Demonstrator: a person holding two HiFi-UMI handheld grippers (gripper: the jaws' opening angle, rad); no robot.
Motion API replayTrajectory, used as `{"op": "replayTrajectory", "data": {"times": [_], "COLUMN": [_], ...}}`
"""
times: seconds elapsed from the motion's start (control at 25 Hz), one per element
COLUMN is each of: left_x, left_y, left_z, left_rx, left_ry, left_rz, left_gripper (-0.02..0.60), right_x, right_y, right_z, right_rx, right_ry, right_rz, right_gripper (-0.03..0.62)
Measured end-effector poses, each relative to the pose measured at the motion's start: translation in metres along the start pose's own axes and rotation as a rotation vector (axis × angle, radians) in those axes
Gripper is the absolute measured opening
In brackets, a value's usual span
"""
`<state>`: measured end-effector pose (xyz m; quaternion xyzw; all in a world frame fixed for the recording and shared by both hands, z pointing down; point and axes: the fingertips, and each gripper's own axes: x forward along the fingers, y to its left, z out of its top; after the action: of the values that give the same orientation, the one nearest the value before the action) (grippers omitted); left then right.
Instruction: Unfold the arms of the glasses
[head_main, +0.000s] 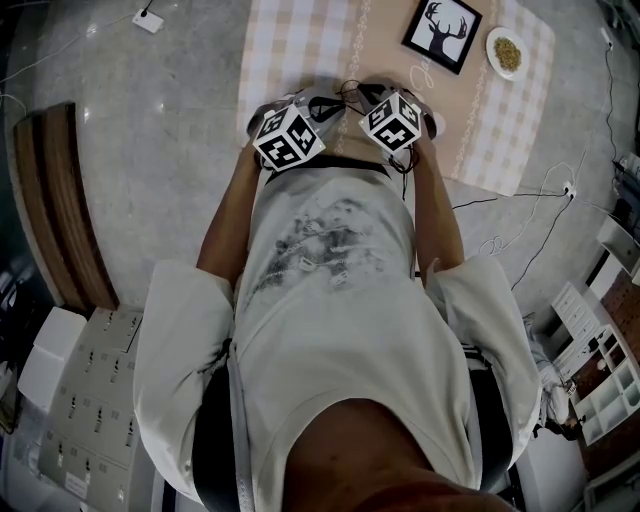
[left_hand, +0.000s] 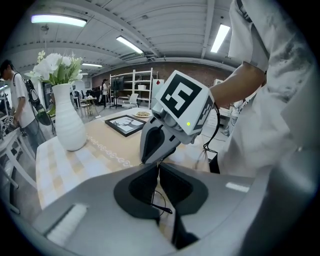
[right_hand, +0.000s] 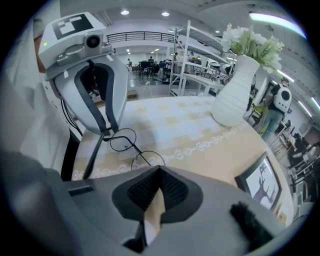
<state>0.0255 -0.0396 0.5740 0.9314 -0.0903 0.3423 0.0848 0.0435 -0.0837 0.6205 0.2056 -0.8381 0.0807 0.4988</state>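
Because both tools are clenched on the same thin wire frame, the chief risk we see is bending it. The glasses (right_hand: 127, 145) hang clear of the desk (right_hand: 225, 150). The left tool (right_hand: 105, 134) pinches them at the hinge side of the far lens. The right tool (right_hand: 160, 170) is closed, as far as we can judge, on the rim of the near lens. If we pull the two apart or twist one against the other, the bridge could warp or a lens could pop out. If either grip slackens, the smooth metal could slip past the ribbed pads and drop. A dark straight bar below the left tool looks to us like one arm hanging open, though we cannot be sure.

The glasses are round-lensed, black and wire-fine, likely springy. Beneath the glasses lies a soft checked cloth (right_hand: 165, 120) with a lacy scroll border, kind to a fall. Beyond the glasses stands a matte white, bulbous vase (right_hand: 232, 102) of white flowers (right_hand: 250, 42). Farther beyond are a black-framed stag picture (head_main: 442, 33) and a small round dish (head_main: 507, 52).
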Motion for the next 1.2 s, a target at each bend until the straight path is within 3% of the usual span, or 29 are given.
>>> {"op": "replayTrajectory", "data": {"times": [0.12,1.2], "left_x": [-0.010,-0.043], "left_y": [0.005,0.012], "left_z": [0.002,-0.008], "left_rx": [-0.037,-0.122], "left_ry": [-0.031,-0.088], "left_rz": [0.024,0.144], "left_gripper": [0.018,0.018], "right_x": [0.001,0.002], "right_y": [0.002,0.002], "right_z": [0.001,0.001], "right_rx": [-0.024,-0.039], "right_ry": [0.009,0.013], "right_rz": [-0.012,-0.048], "right_gripper": [0.017,0.017]}}
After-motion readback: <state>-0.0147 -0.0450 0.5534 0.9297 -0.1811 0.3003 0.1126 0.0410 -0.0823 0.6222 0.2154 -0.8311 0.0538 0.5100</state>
